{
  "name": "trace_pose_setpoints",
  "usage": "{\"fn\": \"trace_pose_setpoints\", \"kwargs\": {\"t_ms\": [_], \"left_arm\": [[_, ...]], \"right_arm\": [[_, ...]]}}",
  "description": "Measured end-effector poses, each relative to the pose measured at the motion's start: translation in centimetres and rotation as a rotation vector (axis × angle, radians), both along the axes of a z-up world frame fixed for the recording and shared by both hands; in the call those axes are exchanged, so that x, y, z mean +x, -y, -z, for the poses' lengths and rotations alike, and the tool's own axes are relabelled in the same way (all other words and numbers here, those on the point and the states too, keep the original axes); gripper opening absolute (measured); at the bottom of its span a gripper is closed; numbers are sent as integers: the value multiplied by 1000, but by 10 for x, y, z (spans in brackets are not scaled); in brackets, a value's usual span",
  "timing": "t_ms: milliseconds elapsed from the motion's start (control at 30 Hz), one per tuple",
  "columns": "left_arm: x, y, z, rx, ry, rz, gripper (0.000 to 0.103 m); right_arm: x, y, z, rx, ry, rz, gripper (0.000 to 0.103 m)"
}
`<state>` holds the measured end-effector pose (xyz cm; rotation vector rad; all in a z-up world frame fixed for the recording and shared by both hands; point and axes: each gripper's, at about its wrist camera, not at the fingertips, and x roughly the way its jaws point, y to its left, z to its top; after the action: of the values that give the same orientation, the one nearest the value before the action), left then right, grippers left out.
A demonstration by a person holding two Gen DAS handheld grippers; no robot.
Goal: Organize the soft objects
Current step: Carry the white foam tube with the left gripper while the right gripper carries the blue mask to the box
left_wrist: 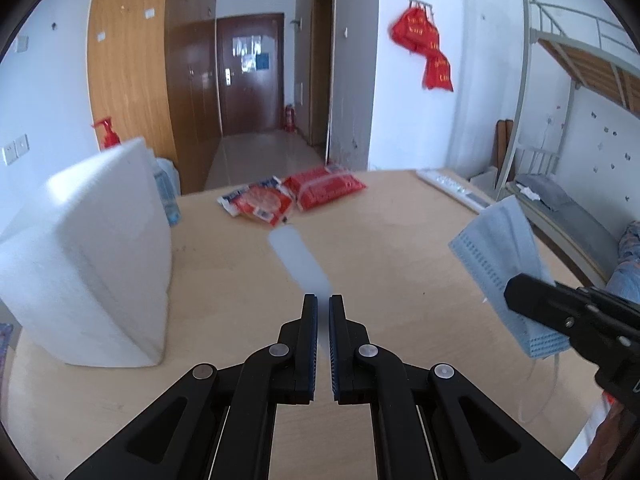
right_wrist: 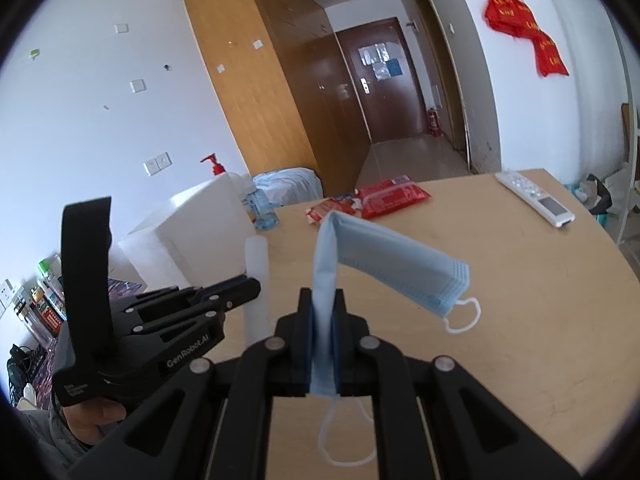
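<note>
A light blue face mask (right_wrist: 392,252) hangs folded over from my right gripper (right_wrist: 322,300), which is shut on one end of it; an ear loop dangles below the jaws. From the left wrist view the mask (left_wrist: 496,256) and the right gripper (left_wrist: 516,290) sit at the right, above the wooden table (left_wrist: 380,248). My left gripper (left_wrist: 323,300) is shut with nothing showing between its pads. A pale translucent strip (left_wrist: 296,258) lies on the table just ahead of and under its tips. The left gripper (right_wrist: 250,286) shows at the left in the right wrist view, held by a hand (right_wrist: 96,412).
A white foam box (left_wrist: 92,264) stands at the table's left. Two red snack packets (left_wrist: 324,188) lie at the far edge, with a white remote (right_wrist: 536,198) at the far right. A water bottle (right_wrist: 260,208) stands behind the box. A metal bunk bed (left_wrist: 560,184) is right of the table.
</note>
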<state>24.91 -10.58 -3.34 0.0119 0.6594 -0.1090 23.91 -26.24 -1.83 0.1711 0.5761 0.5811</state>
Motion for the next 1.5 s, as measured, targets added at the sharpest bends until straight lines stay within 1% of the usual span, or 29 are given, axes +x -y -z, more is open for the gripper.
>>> {"fn": "trace_pose_setpoints", "kwargs": {"t_ms": [133,433,633,733,867,1200,1300,1500], "left_arm": [[-15,-7,-13,-9,41,-1,5],[-62,-33,-41,-22,149,-14,5],[-94,-49,-56,-12,212,-31,5],[-107,-62,-63,-8,241,-64,5],[-115,-81,-68,-9,253,-121,5],[-146,-135,-73,26,284,-275,5],[-152,-148,-74,29,291,-310,5],[-160,-165,-74,21,295,-346,5]], "right_arm": [[-13,-8,-9,-6,29,-9,10],[-45,-33,-27,-21,97,-24,10],[-64,-53,-38,-18,140,-51,10],[-69,-64,-42,-17,152,-72,10],[-72,-81,-44,-12,162,-117,10],[-72,-131,-45,6,177,-257,10],[-73,-142,-46,7,180,-285,10],[-72,-158,-47,5,182,-314,10]]}}
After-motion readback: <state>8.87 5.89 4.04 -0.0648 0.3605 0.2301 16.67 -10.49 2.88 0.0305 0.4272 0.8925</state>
